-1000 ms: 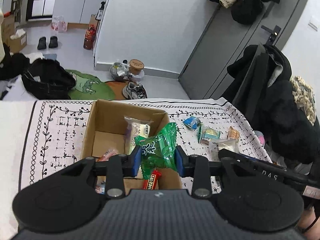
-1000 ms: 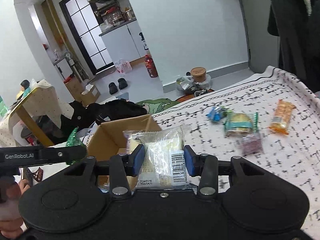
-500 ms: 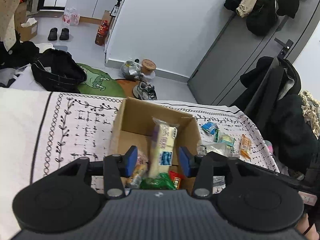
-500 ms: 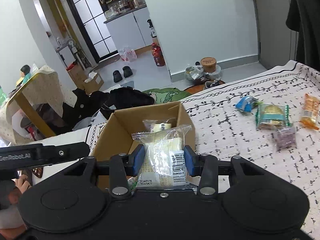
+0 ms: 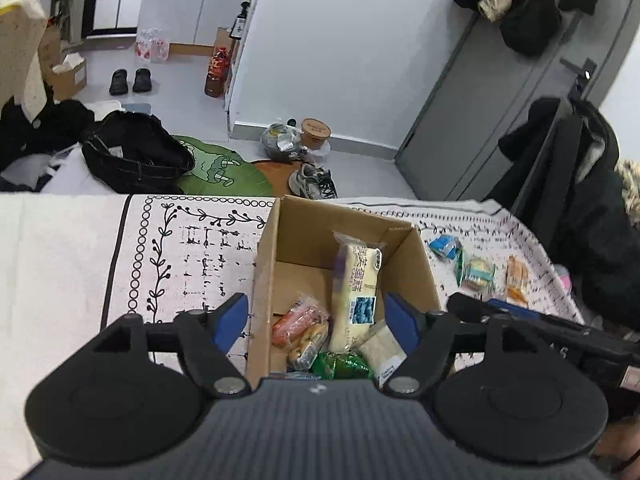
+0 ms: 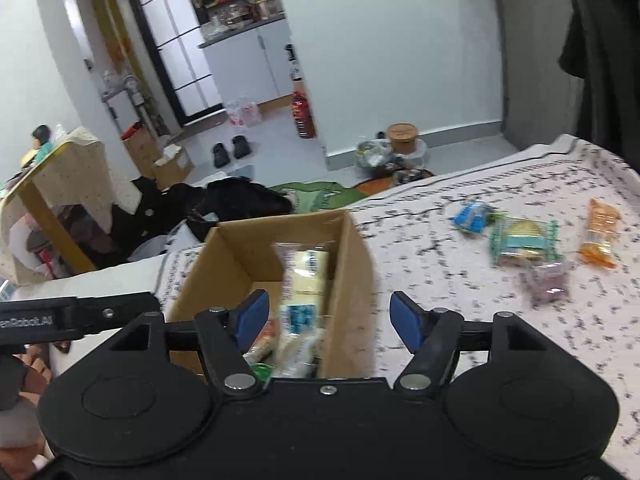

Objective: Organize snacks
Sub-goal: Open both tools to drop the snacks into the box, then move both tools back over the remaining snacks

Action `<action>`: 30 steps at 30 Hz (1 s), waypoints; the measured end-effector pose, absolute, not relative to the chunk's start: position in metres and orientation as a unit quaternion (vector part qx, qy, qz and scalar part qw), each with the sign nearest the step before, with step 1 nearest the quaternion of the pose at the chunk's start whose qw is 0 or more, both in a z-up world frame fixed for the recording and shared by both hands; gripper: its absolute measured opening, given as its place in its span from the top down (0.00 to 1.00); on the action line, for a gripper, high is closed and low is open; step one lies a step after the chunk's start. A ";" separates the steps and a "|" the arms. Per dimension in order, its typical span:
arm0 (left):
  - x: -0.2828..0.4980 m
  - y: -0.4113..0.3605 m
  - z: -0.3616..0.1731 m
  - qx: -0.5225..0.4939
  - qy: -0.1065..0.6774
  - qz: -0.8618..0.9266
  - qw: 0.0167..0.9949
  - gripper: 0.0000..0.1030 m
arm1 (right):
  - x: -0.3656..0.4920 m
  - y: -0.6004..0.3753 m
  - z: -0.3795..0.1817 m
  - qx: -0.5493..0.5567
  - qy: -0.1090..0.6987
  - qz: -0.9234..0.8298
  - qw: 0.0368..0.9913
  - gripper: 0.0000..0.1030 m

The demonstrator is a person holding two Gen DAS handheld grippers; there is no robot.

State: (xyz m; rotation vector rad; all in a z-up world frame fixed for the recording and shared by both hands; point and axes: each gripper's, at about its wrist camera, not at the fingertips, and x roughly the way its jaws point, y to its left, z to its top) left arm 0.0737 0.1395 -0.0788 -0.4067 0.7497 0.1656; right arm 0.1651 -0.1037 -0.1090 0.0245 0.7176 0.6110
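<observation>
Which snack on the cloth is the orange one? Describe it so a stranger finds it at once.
Start at the cardboard box on the patterned cloth. Right of it lie four loose packets; the orange packet is farthest right. It is long and narrow, the only orange one, beside a green-edged packet.

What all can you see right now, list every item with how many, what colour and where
cardboard box: one, brown, open, on the tablecloth.
long cake packet: one, pale yellow, leaning inside the box.
green packet: one, green, at the box's near end.
orange packets: about two, in the box.
blue packet: one, on the cloth right of the box.
teal-edged packet: one, beside it.
orange packet: one, farthest right.
purple packet: one, nearest of the loose ones.
tablecloth: one, white with black print.
left tool: black, blue pads, jaws opening, nothing gripped.
right tool: same, opening over the box.
</observation>
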 end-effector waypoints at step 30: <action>0.171 0.040 -0.007 -0.044 0.403 0.027 0.914 0.14 | 0.229 -0.234 -0.081 0.046 0.336 0.213 0.916 0.20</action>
